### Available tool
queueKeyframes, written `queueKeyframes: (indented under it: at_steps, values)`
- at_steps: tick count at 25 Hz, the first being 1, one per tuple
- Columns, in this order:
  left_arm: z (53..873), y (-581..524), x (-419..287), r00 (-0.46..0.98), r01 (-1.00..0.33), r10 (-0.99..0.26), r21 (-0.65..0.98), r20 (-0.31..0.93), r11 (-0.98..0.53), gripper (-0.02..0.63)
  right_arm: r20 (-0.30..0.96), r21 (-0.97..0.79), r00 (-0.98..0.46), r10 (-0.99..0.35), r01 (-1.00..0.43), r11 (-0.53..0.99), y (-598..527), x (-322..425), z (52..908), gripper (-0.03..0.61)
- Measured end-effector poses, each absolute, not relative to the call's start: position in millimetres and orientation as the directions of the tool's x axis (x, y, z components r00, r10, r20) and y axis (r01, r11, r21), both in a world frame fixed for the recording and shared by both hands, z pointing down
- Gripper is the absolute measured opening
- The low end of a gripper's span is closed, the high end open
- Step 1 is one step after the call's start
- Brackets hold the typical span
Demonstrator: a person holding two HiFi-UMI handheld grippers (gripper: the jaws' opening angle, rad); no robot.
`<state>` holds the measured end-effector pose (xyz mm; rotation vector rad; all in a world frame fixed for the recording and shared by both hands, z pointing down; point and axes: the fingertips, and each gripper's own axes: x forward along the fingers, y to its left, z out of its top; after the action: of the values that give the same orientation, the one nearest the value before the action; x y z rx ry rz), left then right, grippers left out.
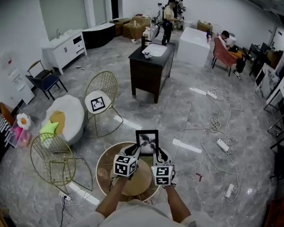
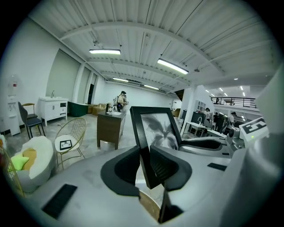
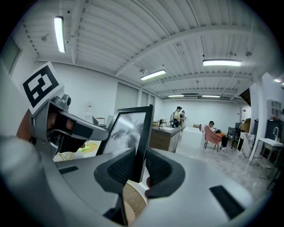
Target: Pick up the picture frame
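Observation:
A black picture frame (image 1: 147, 141) with a grey print is held upright above the round wooden table (image 1: 107, 167). My left gripper (image 1: 134, 153) is shut on the frame's left edge (image 2: 141, 146). My right gripper (image 1: 158, 156) is shut on its right edge (image 3: 143, 142). In the left gripper view the frame (image 2: 156, 128) rises between the jaws, with the right gripper (image 2: 208, 144) beyond it. In the right gripper view the frame (image 3: 128, 128) stands edge-on, with the left gripper (image 3: 66, 126) at left.
Two gold wire chairs (image 1: 103, 96) (image 1: 55, 160) and a white pouf (image 1: 70, 116) stand left of the table. A dark counter (image 1: 151, 70) lies ahead. Cables and power strips (image 1: 223, 145) litter the floor at right. People (image 1: 168, 14) are at the far end.

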<state>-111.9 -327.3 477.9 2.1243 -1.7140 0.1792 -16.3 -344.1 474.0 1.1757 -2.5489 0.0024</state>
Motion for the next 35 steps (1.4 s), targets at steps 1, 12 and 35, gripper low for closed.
queueKeyframes:
  at_steps: [1,12,35]
  values:
    - [473.8,-327.3,-112.8,0.238,-0.96,-0.91,0.223,0.341,-0.168,0.074,0.292,0.136,-0.606,-0.74,-0.74,0.659,-344.0,-17.5,470.1,0.075]
    - [449.6,-321.3,-123.6,0.24,-0.959,-0.924,0.218,0.297,-0.18,0.074,0.249,0.163,-0.614,-0.749,-0.736,0.657,-338.6,-27.8,446.5,0.075]
    - [441.9,-320.3,-126.0,0.27,-0.952,-0.918,0.22,0.291,-0.211,0.074,0.237,0.176,-0.601,-0.763,-0.746,0.642,-333.9,-29.3,436.0,0.075]
